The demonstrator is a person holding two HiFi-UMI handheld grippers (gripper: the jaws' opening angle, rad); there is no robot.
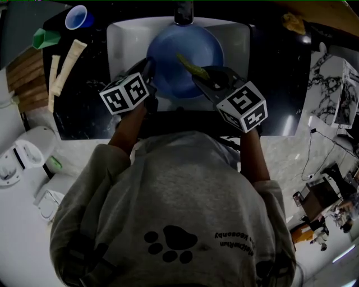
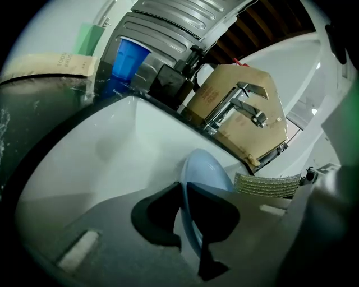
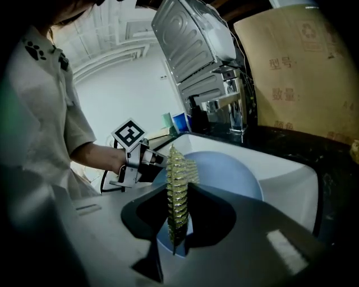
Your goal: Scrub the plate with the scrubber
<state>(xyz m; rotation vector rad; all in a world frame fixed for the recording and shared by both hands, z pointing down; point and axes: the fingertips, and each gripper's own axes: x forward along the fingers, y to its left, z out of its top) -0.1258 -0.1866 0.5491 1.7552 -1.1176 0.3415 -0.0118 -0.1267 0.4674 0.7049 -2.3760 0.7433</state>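
Both forearms [image 1: 128, 130] reach forward, with the tools angled down over the white sink [image 1: 120, 39]. Left tool [image 2: 183, 190] clamped on the rim of the blue plate [image 2: 206, 168], which is held tilted inside the sink basin. Right tool [image 3: 178, 196] clamped on the yellow-green scrubber [image 3: 178, 168], which stands edge-on before the plate's face.

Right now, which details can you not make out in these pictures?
Head view: most of the sink floor, hidden under the plate.
Head view: the faucet, cut off by the top edge.
Left gripper view: the plate's face; it shows edge-on between the left gripper's jaws.
Right gripper view: whether the scrubber in the right gripper touches the plate; they only overlap.
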